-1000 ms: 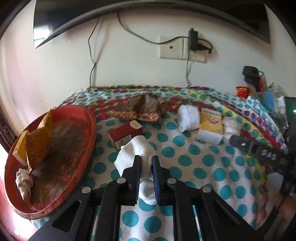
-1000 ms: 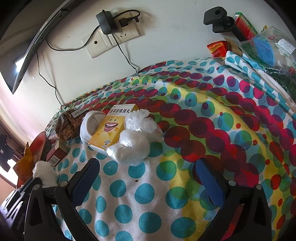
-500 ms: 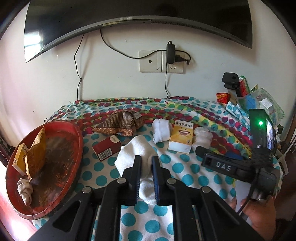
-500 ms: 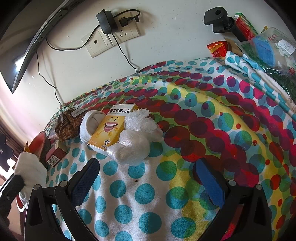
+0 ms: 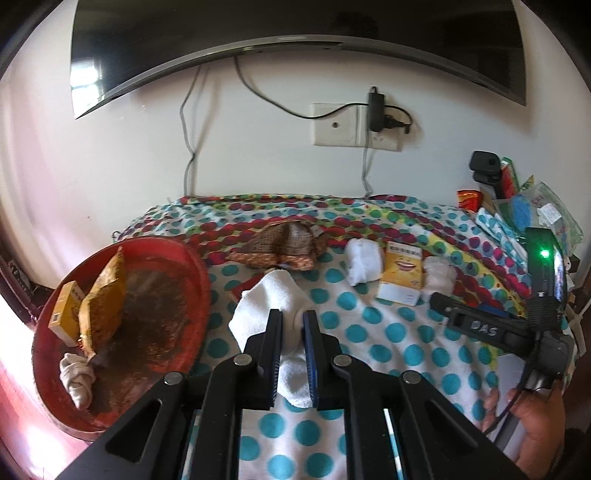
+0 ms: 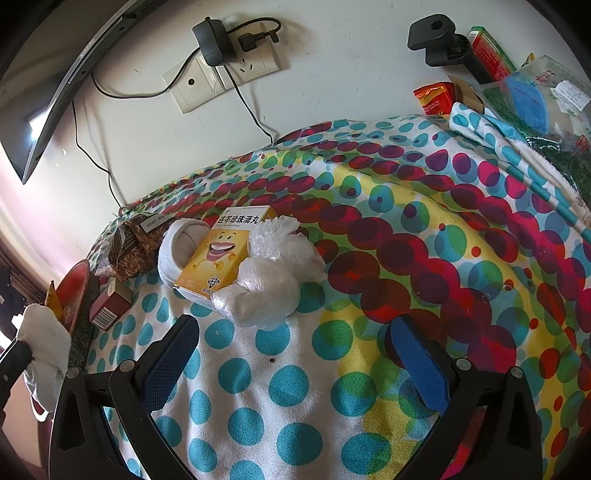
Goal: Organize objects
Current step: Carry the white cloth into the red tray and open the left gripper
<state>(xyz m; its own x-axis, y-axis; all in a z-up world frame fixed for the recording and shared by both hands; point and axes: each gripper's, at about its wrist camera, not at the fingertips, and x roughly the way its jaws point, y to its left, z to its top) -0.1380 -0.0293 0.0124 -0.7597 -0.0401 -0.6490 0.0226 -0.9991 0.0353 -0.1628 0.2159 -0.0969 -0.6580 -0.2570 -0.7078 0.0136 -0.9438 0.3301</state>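
My left gripper (image 5: 291,321) is shut on a white rolled sock (image 5: 269,302) and holds it above the polka-dot cloth; it also shows in the right wrist view (image 6: 44,332). A red round tray (image 5: 184,266) at the left holds a yellow box (image 5: 66,314), a yellow packet (image 5: 103,299) and a grey sock (image 5: 75,376). My right gripper (image 6: 291,354) is open and empty, just in front of a clear plastic bag (image 6: 273,277), a yellow smiley box (image 6: 218,262) and another white sock (image 6: 173,247).
A brown patterned packet (image 5: 284,243) and a red box (image 6: 110,306) lie on the cloth. Clutter of bags and boxes (image 6: 524,85) sits at the back right. A wall socket with charger (image 5: 373,122) and a TV (image 5: 295,29) are on the wall behind.
My left gripper has risen and drawn back with the white sock, and the view now takes in more of the wall and TV. The right gripper has stayed still and open.
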